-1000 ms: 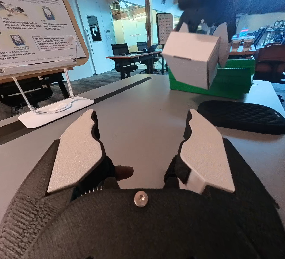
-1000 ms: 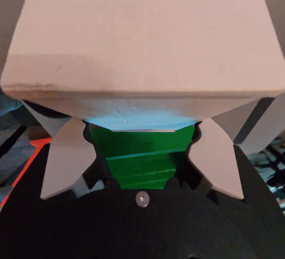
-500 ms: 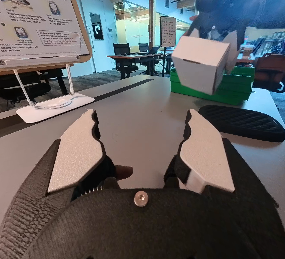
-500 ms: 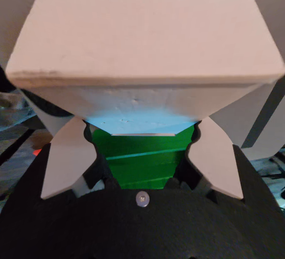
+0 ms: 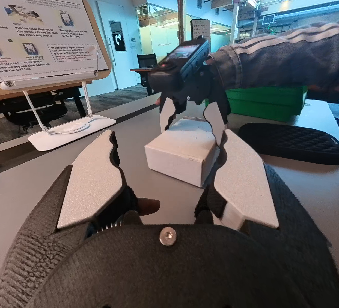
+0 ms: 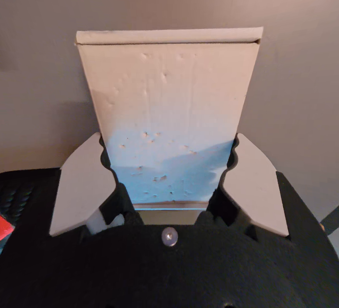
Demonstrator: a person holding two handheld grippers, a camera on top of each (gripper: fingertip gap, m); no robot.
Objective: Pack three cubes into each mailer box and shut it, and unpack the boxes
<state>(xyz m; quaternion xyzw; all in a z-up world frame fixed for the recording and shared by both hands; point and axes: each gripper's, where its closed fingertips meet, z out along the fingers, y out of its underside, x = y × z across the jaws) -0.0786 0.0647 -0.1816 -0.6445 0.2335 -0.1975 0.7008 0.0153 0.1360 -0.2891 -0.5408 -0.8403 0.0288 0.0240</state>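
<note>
A shut white mailer box (image 5: 180,146) rests flat on the grey table (image 5: 45,174), just ahead of my left gripper (image 5: 167,131). The left gripper is open and empty, and its right finger (image 5: 238,171) lies close to the box's right side. My right gripper (image 5: 191,137) comes down from above with one finger on each side of the box. In the right wrist view the box (image 6: 168,106) fills the space between the fingers of the right gripper (image 6: 168,134), which press on its two sides. No cubes are in view.
A green bin (image 5: 266,101) stands at the back right, with a black quilted pad (image 5: 289,145) in front of it. An instruction board (image 5: 45,24) stands on a white base (image 5: 73,130) at the left. A person's sleeve (image 5: 275,61) reaches over the bin.
The right gripper has brought the box down from the air near the green bin onto the table in front of the left gripper, turning it level. The left gripper stayed open.
</note>
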